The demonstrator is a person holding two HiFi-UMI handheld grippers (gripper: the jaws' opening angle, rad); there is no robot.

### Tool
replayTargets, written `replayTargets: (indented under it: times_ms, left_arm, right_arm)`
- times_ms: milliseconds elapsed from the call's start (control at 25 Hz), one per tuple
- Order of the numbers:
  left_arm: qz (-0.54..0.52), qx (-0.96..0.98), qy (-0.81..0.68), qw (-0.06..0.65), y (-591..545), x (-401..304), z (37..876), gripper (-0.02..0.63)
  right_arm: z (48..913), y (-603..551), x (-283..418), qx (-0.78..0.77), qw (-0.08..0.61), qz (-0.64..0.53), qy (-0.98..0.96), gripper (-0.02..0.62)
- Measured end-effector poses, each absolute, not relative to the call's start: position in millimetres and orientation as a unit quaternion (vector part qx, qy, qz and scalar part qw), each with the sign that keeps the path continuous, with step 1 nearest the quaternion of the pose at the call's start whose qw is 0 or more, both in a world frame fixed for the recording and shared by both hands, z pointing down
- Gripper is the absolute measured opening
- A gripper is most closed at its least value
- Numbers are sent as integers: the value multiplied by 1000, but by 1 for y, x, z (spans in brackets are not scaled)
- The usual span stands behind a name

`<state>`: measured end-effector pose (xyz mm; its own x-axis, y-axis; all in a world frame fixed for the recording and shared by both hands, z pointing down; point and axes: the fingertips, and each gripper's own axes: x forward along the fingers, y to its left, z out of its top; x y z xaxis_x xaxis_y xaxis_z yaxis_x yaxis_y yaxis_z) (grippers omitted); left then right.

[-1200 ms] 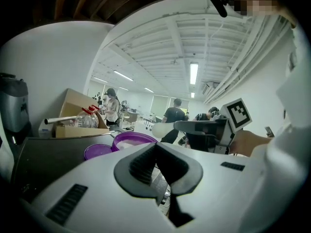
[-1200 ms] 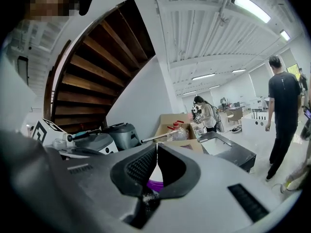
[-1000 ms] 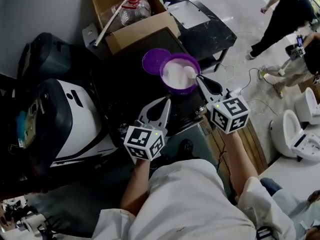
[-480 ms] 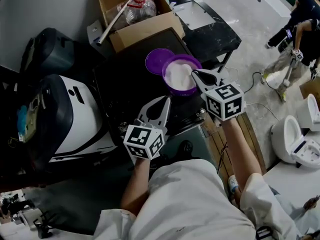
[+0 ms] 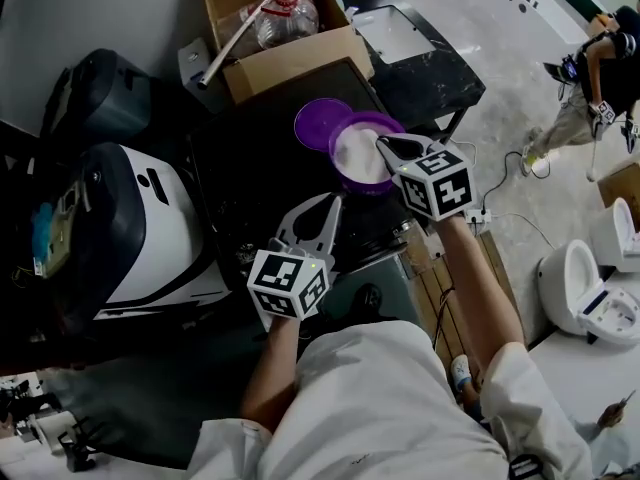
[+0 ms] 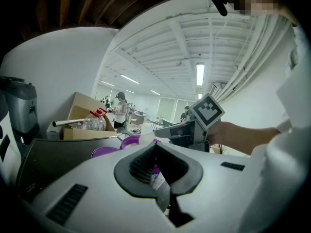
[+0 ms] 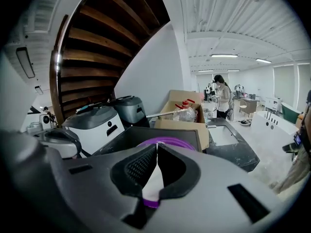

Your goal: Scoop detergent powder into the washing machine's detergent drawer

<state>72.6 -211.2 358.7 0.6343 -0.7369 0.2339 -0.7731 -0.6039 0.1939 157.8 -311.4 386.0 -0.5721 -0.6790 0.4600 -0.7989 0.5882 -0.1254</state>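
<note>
A purple tub (image 5: 350, 168) of white detergent powder stands on the black top, its purple lid (image 5: 313, 120) lying beside it to the left. My right gripper (image 5: 386, 149) reaches over the tub's right rim, shut on a white scoop (image 6: 146, 139) that is mostly hidden by the jaws. In its own view the tub's rim (image 7: 170, 141) curves just beyond the jaws (image 7: 156, 152). My left gripper (image 5: 334, 202) hovers shut over the black top, nearer to me than the tub, holding nothing. No detergent drawer shows.
A white and dark appliance (image 5: 140, 238) stands left of the black top (image 5: 250, 168). A cardboard box (image 5: 285, 53) with a plastic bottle (image 5: 288, 13) sits behind the tub. A low black table (image 5: 420, 58) lies at the right. People stand in the far room.
My right gripper has drawn left and inward over the tub, and the scoop's bowl no longer shows in the powder. The left gripper has stayed put.
</note>
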Motion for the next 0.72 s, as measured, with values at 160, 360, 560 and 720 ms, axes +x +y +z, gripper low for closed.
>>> replayTargets:
  times_ms: [160, 360, 560, 720]
  left_arm:
    - [63, 891, -427, 139, -212, 68, 358, 18]
    - [64, 889, -430, 140, -210, 62, 360, 18]
    - [63, 889, -431, 143, -211, 60, 360, 18]
    - [64, 888, -431, 145, -209, 57, 363, 18]
  right_arm:
    - [391, -320, 156, 421, 211, 163, -867, 11]
    - [396, -329, 153, 414, 249, 150, -863, 9]
    - [398, -336, 147, 401, 282, 140, -860, 9]
    - [405, -340, 143, 392, 310, 137, -855, 9]
